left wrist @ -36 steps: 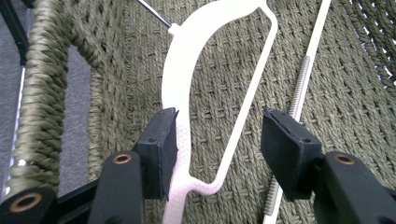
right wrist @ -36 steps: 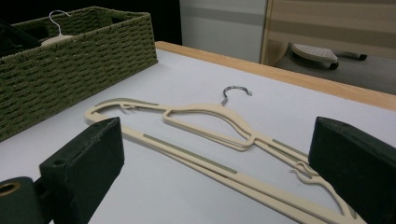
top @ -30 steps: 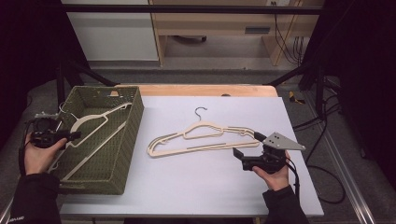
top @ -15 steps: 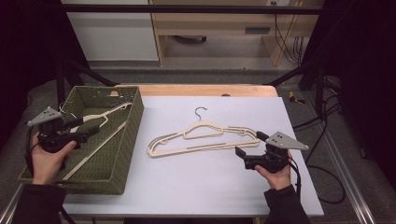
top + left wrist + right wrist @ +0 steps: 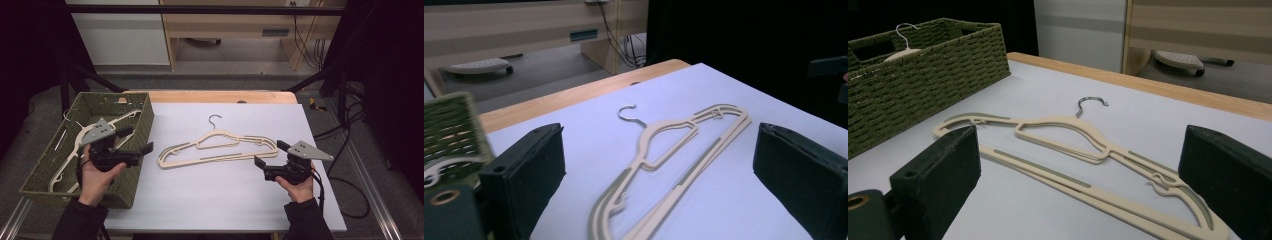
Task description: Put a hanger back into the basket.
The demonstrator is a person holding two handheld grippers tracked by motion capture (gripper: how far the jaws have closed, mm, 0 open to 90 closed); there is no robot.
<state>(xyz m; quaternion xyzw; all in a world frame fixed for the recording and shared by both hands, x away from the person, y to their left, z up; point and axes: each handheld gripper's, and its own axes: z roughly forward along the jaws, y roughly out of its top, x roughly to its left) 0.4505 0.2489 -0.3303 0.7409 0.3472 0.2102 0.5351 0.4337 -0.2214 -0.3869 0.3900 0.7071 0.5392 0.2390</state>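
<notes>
A cream hanger (image 5: 220,147) with a metal hook lies flat mid-table; its doubled outline may be a second one beneath, I cannot tell. Another cream hanger (image 5: 75,150) lies inside the green woven basket (image 5: 142,117) at the left. My left gripper (image 5: 136,140) hovers over the basket's right rim and points toward the table hanger (image 5: 664,150). Its jaws have just been opening, with nothing between them. My right gripper (image 5: 271,153) is open by the hanger's right end (image 5: 1168,190), not touching it.
A wooden strip (image 5: 215,96) runs along the table's far edge. Cables (image 5: 345,200) trail off the right side. In the right gripper view the basket (image 5: 923,85) stands at the left with a hanger hook (image 5: 905,30) above its rim.
My left gripper moved right across the basket from its left side to its right rim, rose a little, and its jaws spread wider. The right gripper and the table hanger stayed put.
</notes>
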